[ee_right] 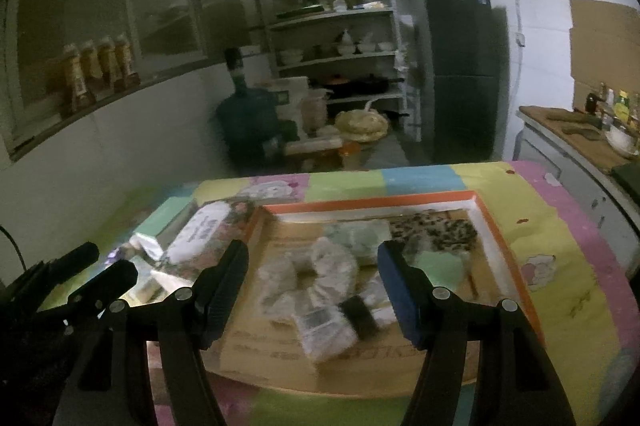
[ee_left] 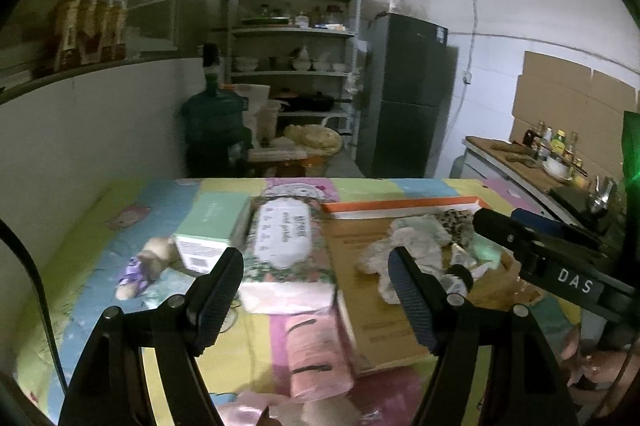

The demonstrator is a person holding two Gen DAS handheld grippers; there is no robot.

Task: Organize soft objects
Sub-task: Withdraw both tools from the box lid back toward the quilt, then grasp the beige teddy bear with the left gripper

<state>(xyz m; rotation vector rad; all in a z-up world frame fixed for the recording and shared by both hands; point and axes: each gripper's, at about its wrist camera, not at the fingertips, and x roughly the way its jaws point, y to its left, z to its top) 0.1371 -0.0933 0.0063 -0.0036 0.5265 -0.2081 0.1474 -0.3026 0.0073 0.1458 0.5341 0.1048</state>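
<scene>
Left wrist and right wrist views: both grippers are held open and empty above a table of soft goods.

A table covered by a patchwork cloth (ee_right: 560, 238) in pastel colours is seen, and on it a shallow cardboard box (ee_right: 486, 210) with an orange rim is set. Inside the box, grey-white fluffy items (ee_right: 320, 266), a leopard-print piece (ee_right: 436, 226) and pale green cloth (ee_right: 436, 264) are piled. Just beside the box a floral tissue pack (ee_left: 286, 246) is laid, with a mint carton (ee_left: 210, 226) beside it and a pink pack (ee_left: 316, 358) nearer. A small plush toy (ee_left: 140, 266) is seen further left. The left gripper (ee_left: 320, 302) and right gripper (ee_right: 314, 290) are spread wide, nothing being clasped.
</scene>
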